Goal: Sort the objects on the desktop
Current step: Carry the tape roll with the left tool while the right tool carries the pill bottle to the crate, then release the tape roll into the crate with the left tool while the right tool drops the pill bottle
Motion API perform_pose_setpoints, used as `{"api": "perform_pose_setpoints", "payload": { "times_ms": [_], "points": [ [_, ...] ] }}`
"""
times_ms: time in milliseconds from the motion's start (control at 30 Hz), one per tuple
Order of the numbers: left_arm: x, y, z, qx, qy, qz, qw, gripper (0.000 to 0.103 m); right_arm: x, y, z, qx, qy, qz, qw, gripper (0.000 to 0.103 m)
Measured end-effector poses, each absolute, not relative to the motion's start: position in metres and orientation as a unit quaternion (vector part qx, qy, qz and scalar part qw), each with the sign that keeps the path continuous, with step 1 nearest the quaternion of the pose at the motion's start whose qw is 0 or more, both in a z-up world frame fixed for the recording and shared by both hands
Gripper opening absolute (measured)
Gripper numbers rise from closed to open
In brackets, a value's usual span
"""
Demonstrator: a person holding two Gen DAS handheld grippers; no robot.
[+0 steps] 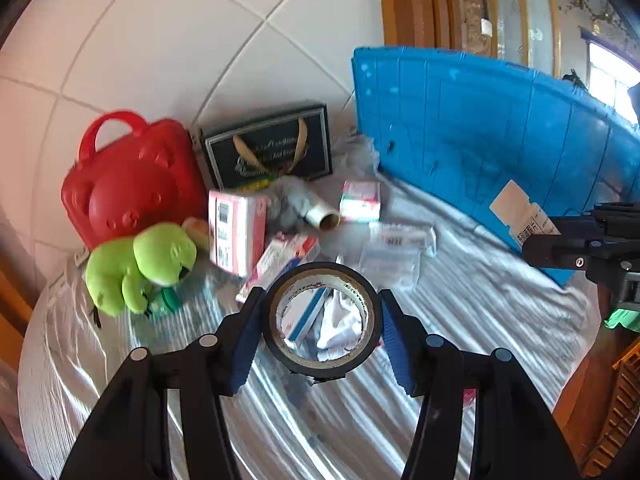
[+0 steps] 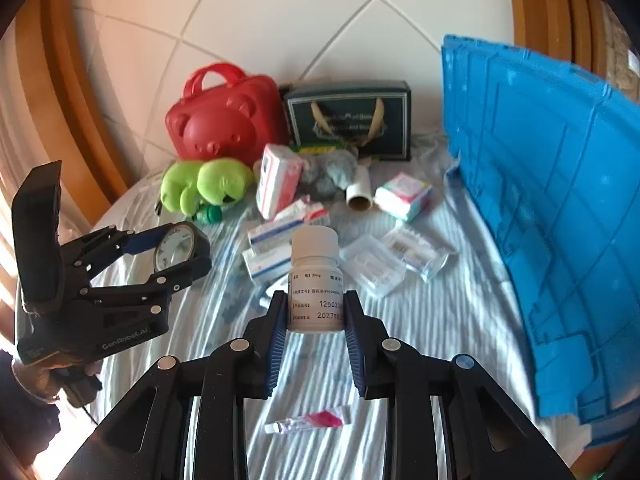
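Observation:
My left gripper (image 1: 320, 320) is shut on a black roll of tape (image 1: 322, 276), its blue pads pressing the roll's sides, held above the striped tablecloth. The same gripper with the tape roll (image 2: 176, 246) shows at the left in the right wrist view. My right gripper (image 2: 316, 312) is shut on a white pill bottle (image 2: 315, 276) with a white cap and printed label, upright and lifted off the table. Behind both lie pink-and-white boxes (image 2: 278, 184), medicine boxes (image 2: 280, 228), a green plush toy (image 1: 136, 268) and a red bear-shaped case (image 1: 128, 184).
A big blue plastic crate (image 2: 560, 208) stands on the right. A dark gift bag (image 2: 352, 120) leans on the tiled wall. Clear plastic cases (image 2: 376, 268), a tissue pack (image 2: 404, 196), a cardboard tube (image 2: 358, 192) and a small pink-tipped tube (image 2: 308, 422) lie on the cloth.

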State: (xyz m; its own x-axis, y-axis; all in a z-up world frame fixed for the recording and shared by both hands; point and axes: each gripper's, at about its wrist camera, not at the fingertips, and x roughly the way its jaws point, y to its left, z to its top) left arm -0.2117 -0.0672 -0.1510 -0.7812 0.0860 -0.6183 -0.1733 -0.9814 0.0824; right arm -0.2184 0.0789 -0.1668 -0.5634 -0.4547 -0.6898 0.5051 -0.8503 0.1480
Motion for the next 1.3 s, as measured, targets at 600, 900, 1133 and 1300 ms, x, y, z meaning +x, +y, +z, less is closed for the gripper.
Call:
{"api": "perform_pose_setpoints", "payload": {
  "times_ms": [600, 900, 1133, 1300],
  "points": [
    [-0.241, 0.132, 0.021, -0.123, 0.131, 0.958, 0.225, 0.055, -0.194, 0.237, -0.003, 0.185, -0.013, -0.975, 0.125, 0.027],
    [-0.296, 0.229, 0.049, -0.100, 0.133, 0.963, 0.214, 0.055, -0.232, 0.321, 0.012, 0.168, -0.019, -0.982, 0.087, 0.027],
    [-0.331, 0.266, 0.059, -0.123, 0.142, 0.975, 0.118, 0.086, -0.256, 0.368, 0.016, 0.170, -0.045, -0.981, 0.087, 0.040],
    [-0.324, 0.268, 0.062, -0.107, 0.138, 0.981, 0.088, 0.101, -0.245, 0.385, 0.022, 0.145, -0.049, -0.985, 0.076, 0.073]
  ]
}}
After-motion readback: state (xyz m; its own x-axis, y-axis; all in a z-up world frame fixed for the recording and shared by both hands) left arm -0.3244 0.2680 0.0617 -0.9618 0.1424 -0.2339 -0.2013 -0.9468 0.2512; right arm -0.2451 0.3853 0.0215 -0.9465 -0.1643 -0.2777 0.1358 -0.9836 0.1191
